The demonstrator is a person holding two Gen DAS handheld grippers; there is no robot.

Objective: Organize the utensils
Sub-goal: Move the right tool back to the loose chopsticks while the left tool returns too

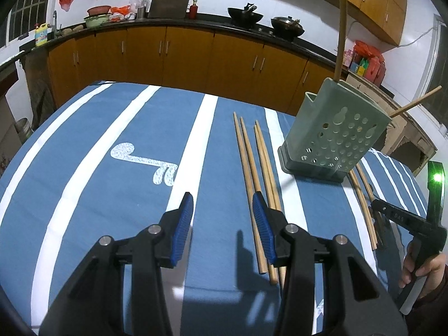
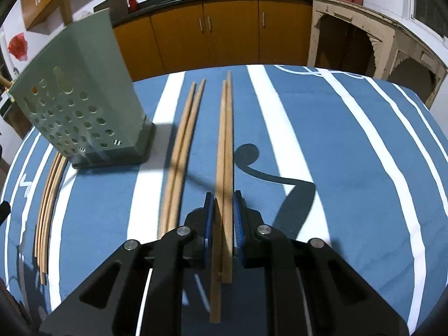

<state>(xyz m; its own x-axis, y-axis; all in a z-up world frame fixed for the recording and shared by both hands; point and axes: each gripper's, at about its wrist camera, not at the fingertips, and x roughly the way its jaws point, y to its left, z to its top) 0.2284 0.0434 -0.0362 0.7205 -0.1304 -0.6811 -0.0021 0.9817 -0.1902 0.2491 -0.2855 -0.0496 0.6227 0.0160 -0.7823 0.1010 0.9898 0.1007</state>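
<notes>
Two chopsticks (image 2: pixel 227 151) clenched between right gripper (image 2: pixel 224 201) pads, frame centre | left gripper (image 1: pixel 223 204) released, empty, above cloth (image 1: pixel 112 128) | holder (image 2: pixel 84 106) upper left

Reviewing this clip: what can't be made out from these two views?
- Left wrist view: right gripper jaws are small and sit at the frame's edge, so its grip is unclear there.
- Both views: inside of the green utensil holder is hidden by its own walls.
- Right wrist view: near ends of the clamped chopstick pair are partly masked by the gripper body.
</notes>
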